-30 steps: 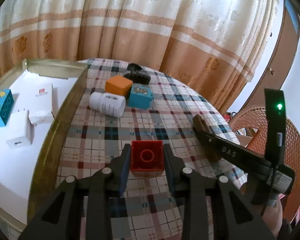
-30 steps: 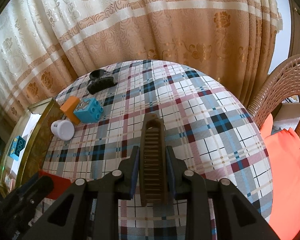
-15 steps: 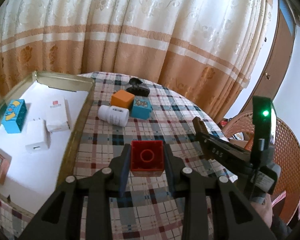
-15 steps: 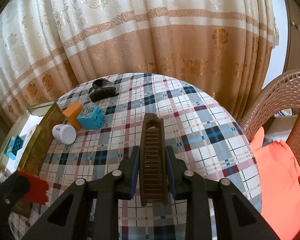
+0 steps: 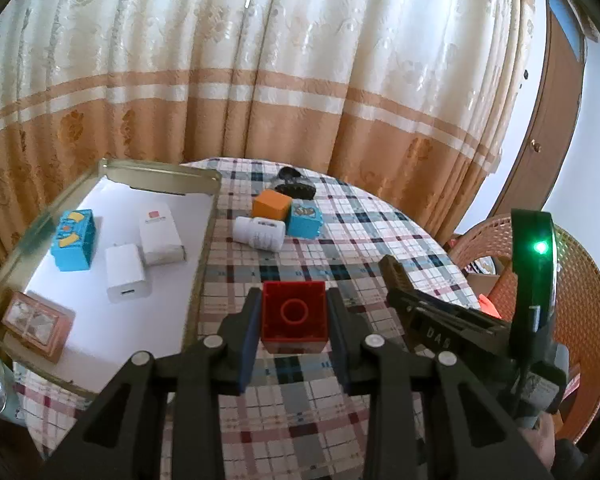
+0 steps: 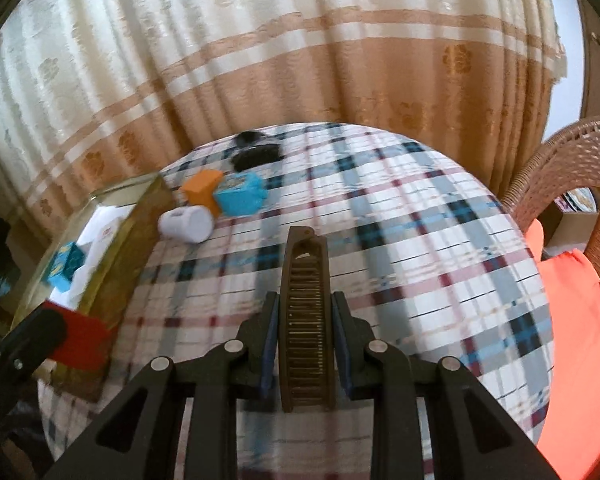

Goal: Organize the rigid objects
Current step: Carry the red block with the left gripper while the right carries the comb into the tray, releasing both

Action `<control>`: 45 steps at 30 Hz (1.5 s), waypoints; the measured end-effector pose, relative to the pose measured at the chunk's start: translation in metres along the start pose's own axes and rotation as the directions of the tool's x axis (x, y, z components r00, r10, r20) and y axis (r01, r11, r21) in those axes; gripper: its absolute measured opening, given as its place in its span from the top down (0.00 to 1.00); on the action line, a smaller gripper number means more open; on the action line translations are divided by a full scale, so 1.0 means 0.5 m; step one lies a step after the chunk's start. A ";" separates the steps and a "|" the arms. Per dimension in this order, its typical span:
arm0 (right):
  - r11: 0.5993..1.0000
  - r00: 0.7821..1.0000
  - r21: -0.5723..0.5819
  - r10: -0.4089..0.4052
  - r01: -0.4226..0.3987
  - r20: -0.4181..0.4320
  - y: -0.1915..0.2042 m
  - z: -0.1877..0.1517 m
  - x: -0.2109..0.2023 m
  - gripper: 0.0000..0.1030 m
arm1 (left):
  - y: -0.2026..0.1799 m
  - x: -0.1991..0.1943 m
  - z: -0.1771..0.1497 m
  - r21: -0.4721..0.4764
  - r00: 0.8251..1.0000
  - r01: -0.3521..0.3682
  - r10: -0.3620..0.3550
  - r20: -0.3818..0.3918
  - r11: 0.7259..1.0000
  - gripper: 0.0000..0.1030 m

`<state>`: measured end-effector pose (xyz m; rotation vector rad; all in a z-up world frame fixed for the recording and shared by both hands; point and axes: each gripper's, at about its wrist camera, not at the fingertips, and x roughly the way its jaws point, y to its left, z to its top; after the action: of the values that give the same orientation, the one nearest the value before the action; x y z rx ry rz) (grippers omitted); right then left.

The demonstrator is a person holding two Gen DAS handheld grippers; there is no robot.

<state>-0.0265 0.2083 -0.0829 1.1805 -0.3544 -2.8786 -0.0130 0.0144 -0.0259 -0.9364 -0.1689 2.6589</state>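
From the left wrist, the left gripper [image 5: 294, 322] is seen pinching a red building block [image 5: 293, 314] between its pads, carried clear above the checked tablecloth [image 5: 340, 240]. To its left lies the gold-rimmed tray [image 5: 208, 240], already holding a blue block [image 5: 74, 240], a white charger [image 5: 126, 272], a white box [image 5: 159, 232] and a small pink case [image 5: 36, 326]. An orange cube [image 5: 272, 205], a second blue block [image 5: 304, 222], a white bottle [image 5: 260, 233] and a dark object [image 5: 294, 186] (too small to identify) remain on the cloth.

From the right wrist, the right gripper [image 6: 305, 346] is pressed tight on a brown comb [image 6: 305, 320] held lengthwise, teeth visible — the picture is blurred.

For the step in hand, judged to be delivery to the tray, the red block should be lifted clear of the raised rim, lowered onto bare white floor near the charger, and released only once seated flat — with the comb kept well apart from the left gripper.
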 end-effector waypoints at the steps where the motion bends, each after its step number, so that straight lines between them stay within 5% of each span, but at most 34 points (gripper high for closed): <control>1: 1.000 1.000 -0.008 0.010 -0.010 0.001 0.011 -0.001 -0.005 0.73 | 0.003 -0.006 0.000 0.003 1.000 -0.004 0.004 0.006 1.000 0.70; 20: 0.968 0.982 -0.168 0.184 -0.188 -0.037 0.218 -0.026 -0.041 0.73 | 0.113 -0.080 0.024 -0.061 0.993 -0.075 0.080 0.084 0.995 0.70; 34: 0.950 0.972 -0.206 0.230 -0.236 -0.055 0.273 -0.033 -0.043 0.73 | 0.172 -0.086 0.030 -0.104 0.989 -0.111 0.121 0.088 0.988 0.70; 45: 0.941 0.967 -0.241 0.253 -0.236 0.039 0.313 0.068 -0.038 0.73 | 0.203 -0.065 0.114 -0.088 0.981 -0.151 0.160 0.107 0.985 0.70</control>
<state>-0.0484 0.0645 -0.0132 0.9274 -0.1426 -2.6603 -0.0508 -0.0927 0.0159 -0.8539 -0.2390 2.8714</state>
